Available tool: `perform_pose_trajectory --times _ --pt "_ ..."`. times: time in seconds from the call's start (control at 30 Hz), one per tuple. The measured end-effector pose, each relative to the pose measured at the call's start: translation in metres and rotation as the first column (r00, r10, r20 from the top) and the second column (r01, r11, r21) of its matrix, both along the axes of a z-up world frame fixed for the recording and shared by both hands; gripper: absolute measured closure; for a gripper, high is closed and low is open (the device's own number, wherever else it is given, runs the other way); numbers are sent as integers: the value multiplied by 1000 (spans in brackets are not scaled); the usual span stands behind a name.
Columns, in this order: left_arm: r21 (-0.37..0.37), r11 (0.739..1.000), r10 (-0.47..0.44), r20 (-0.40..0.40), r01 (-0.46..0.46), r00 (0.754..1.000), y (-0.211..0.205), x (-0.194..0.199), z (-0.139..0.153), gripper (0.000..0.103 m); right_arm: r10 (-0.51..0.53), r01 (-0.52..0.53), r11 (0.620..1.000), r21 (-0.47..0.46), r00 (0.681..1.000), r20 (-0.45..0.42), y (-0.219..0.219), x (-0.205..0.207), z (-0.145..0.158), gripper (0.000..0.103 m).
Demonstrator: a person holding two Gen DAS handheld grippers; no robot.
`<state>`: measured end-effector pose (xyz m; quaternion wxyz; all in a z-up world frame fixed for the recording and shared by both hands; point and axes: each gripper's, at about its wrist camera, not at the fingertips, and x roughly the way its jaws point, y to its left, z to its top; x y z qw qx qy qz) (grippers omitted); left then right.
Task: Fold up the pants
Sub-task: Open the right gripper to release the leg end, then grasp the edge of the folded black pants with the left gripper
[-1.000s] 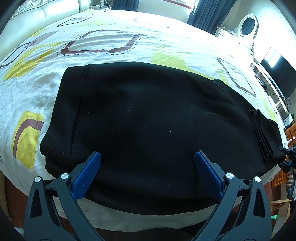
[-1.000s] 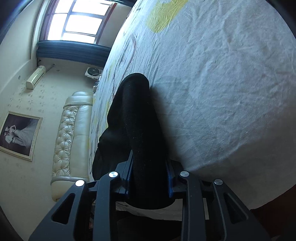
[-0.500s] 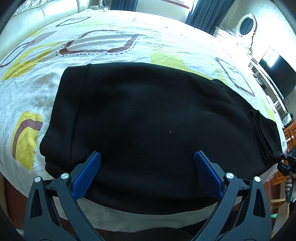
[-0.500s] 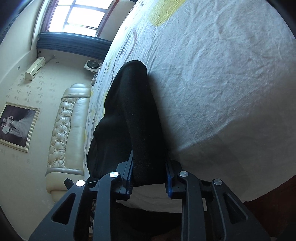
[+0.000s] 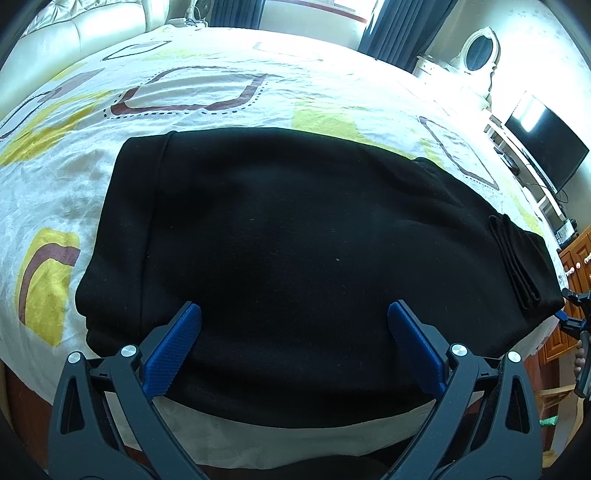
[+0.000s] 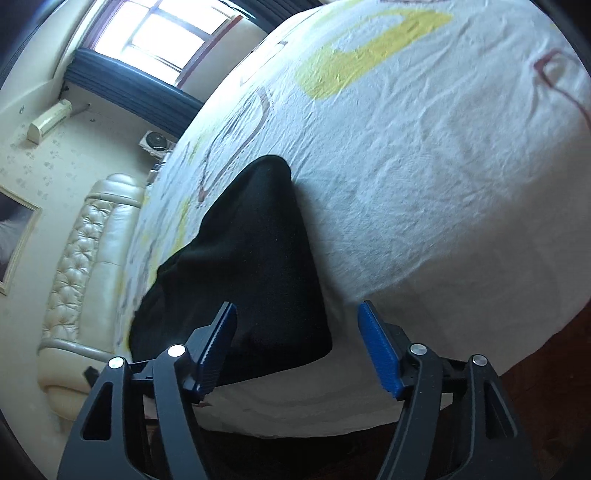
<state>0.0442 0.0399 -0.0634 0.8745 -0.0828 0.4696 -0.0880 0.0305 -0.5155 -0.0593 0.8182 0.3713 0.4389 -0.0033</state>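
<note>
The black pants (image 5: 303, 251) lie flat across the near part of the bed (image 5: 207, 62), spread from left to right over a white bedspread (image 5: 332, 85) printed with yellow patches and brown outlined squares. Their near edge runs close to the near edge of the mattress, and at the right end a narrow folded strip of the same black cloth (image 5: 513, 262) lies on top. The left claw (image 5: 295, 321) hangs over the near middle of the pants with its blue pads (image 5: 173, 350) spread wide apart and nothing clamped between them; the cloth simply lies beneath. From the right wrist view the right claw (image 6: 297, 339) sits at the right end of the pants (image 6: 258, 258), its jaws opening, with the blue pads (image 6: 380, 354) clear of the fabric; the pants end lies between and just ahead of them on the bedspread (image 6: 424, 166), the left pad close beside the cloth and the right pad over bare sheet. In the left wrist view that right claw (image 5: 574, 314) shows small at the far right edge, just off the pants' end, with part of a hand (image 5: 580, 358) below it. Beyond the bed stand a cream tufted headboard (image 6: 74, 266), a window (image 6: 173, 33) with dark blue curtains (image 5: 384, 29), a television (image 5: 543, 147) on the right and an oval mirror (image 5: 480, 51).
</note>
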Motion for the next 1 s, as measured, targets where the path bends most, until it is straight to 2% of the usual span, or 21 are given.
perform_pose_trajectory --times 0.1,0.23,0.33,0.4,0.47,0.53,0.6,0.67,0.77,0.8,0.83,0.93,1.0 --pt "6 999 -33 7 33 999 0 -1 -1 2 -28 30 988 -152 999 21 13 -4 22 35" --pt "8 995 -103 -2 103 995 4 -4 3 2 -17 33 976 -215 997 77 32 -3 40 31" --pt "-94 992 -87 28 89 996 19 -12 9 2 16 3 976 -218 996 86 44 3 44 31" --pt "-222 973 -50 41 58 998 40 -18 14 2 29 -8 974 -225 995 93 52 4 47 31" --pt "-364 931 7 58 15 998 67 -25 18 3 41 -18 973 -229 994 99 60 4 48 31" --pt "-492 870 76 53 -40 996 98 -29 16 3 48 -20 974 -227 992 116 64 4 52 31" --pt "-598 790 168 6 -131 986 132 -30 6 3 53 -23 976 -218 990 129 68 3 54 31" --pt "-669 708 237 -74 -225 969 159 -29 -9 3 61 -32 977 -209 989 135 72 5 55 31" --pt "-751 593 264 -162 -293 951 179 -24 -33 3 82 -55 977 -208 988 128 80 8 53 31" --pt "-763 574 269 -168 -298 948 180 -23 -36 3 93 -66 977 -204 988 123 82 10 52 31" --pt "-767 567 270 -169 -298 948 179 -21 -37 3 101 -76 976 -202 988 118 85 10 51 31" --pt "-783 572 225 -139 -246 964 167 -13 -29 3 124 -102 974 -202 987 101 91 13 47 31" --pt "-802 552 192 -143 -228 971 154 -8 -28 3 130 -110 974 -199 987 90 93 14 44 31"
